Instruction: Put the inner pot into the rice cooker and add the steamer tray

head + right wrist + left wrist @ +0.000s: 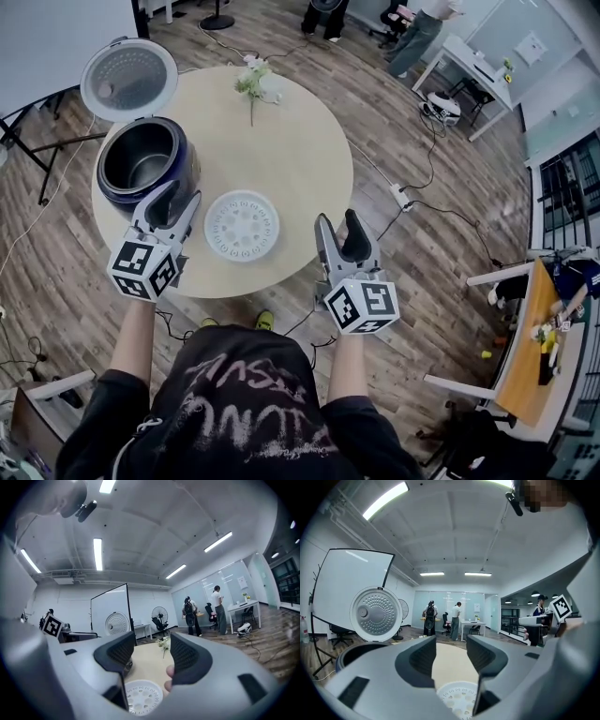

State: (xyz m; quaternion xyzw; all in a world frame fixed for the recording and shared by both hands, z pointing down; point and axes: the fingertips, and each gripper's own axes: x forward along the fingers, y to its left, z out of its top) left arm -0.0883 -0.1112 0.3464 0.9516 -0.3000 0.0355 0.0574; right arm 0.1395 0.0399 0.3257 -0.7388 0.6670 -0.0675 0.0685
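Dark metal inner pot (139,165) looks already seated in the navy rice cooker (188,161), so the part-open, empty left gripper (180,197) and right gripper (338,221) should grab the round white perforated steamer tray (242,225) on the table between them next.

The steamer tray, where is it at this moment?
In the head view the steamer tray lies flat on the round table, near its front edge and just right of the rice cooker.
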